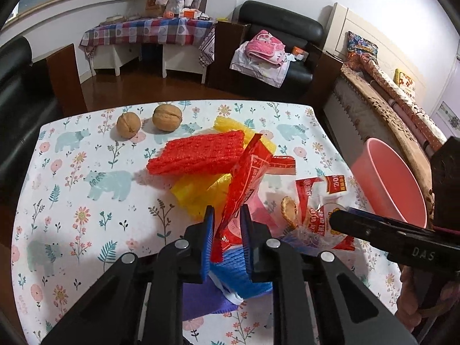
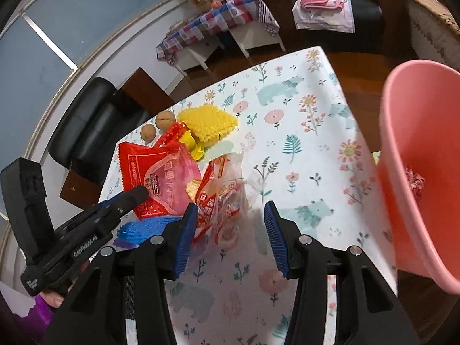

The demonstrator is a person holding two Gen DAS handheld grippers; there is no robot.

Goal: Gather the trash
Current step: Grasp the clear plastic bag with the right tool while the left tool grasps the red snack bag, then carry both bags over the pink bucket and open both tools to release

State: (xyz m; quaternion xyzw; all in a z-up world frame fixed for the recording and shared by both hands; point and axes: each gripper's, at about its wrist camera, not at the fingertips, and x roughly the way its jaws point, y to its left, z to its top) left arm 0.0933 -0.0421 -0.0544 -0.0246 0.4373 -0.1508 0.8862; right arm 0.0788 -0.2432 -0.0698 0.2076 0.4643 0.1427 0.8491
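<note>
A floral-and-bear tablecloth (image 1: 72, 172) is covering a table strewn with trash. The left gripper (image 1: 227, 224), at six o'clock in its own view, is pinching a red snack wrapper (image 1: 247, 178) between its blue pads, the wrapper standing up between them. Beneath it are lying blue foam netting (image 1: 238, 279), yellow foam netting (image 1: 198, 192) and a red foam net (image 1: 198, 155). Two walnuts (image 1: 146, 122) are sitting at eleven o'clock. The right gripper (image 2: 231, 227) is hovering with fingers apart, its left pad touching a clear crumpled wrapper (image 2: 227, 192). A pink bin (image 2: 417, 158) is standing at three o'clock, off the table's edge.
</note>
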